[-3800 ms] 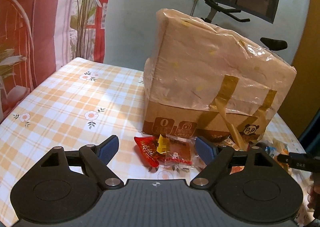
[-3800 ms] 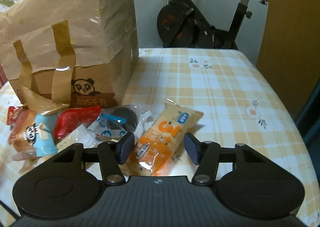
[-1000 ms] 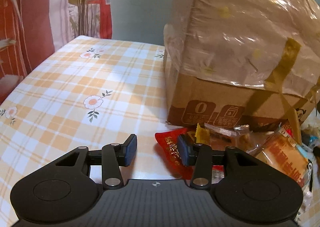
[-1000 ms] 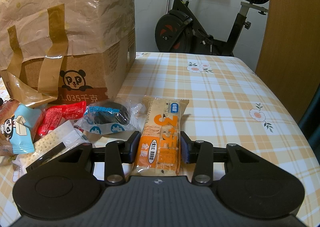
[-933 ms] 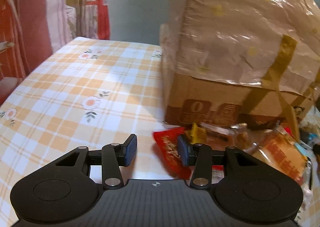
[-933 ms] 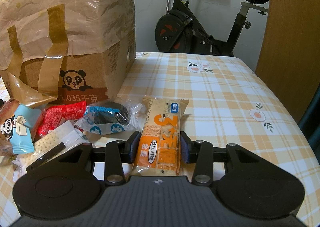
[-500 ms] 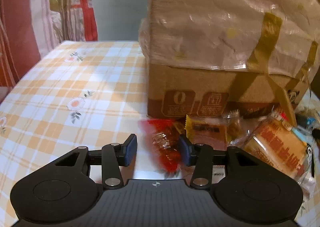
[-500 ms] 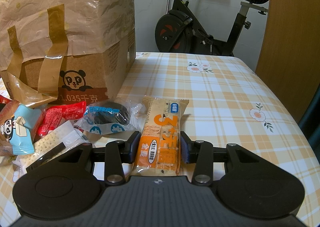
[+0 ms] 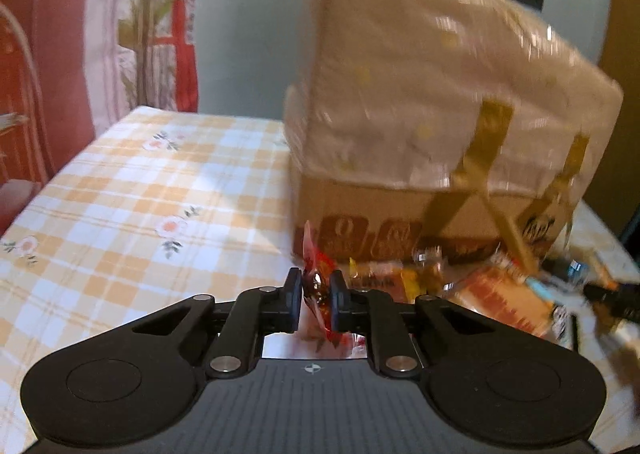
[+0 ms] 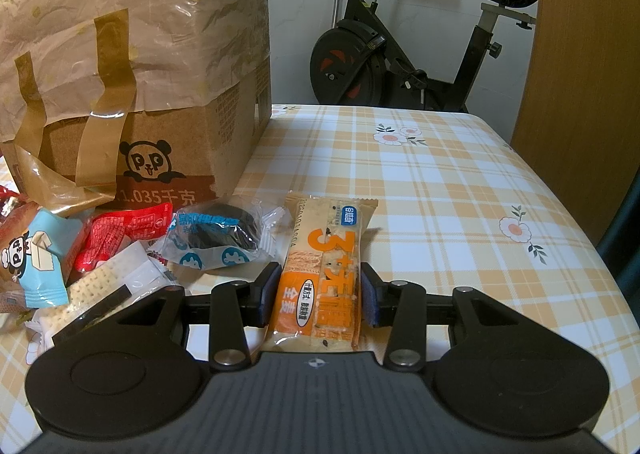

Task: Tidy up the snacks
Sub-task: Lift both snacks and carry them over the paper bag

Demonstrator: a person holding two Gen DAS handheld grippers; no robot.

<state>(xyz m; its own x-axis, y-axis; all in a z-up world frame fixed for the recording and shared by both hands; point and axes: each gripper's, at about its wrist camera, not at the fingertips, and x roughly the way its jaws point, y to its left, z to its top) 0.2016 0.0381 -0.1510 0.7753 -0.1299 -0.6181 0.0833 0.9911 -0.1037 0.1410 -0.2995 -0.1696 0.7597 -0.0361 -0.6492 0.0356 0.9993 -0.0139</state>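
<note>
My left gripper (image 9: 316,300) is shut on a red snack packet (image 9: 318,286) and holds it upright, lifted off the checked tablecloth (image 9: 140,205). Behind it lie a yellow-orange wrapped snack (image 9: 380,278) and an orange cracker pack (image 9: 508,306). My right gripper (image 10: 319,294) is shut on an orange cracker bar (image 10: 324,266) that lies flat on the table. To its left sit a dark cookie in clear-blue wrap (image 10: 218,238), a red packet (image 10: 116,238), a white cracker pack (image 10: 108,286) and a light blue panda packet (image 10: 36,262).
A large taped cardboard box (image 10: 132,65) with a panda logo stands behind the snack pile; it also shows in the left wrist view (image 9: 440,113). An exercise bike (image 10: 400,53) stands past the table's far edge. A wooden panel (image 10: 580,73) rises at the right.
My left gripper has closed on the red packet and lifted it, pulling back from the box; the view is blurred by motion. My right gripper stays shut on the orange bar, unmoved.
</note>
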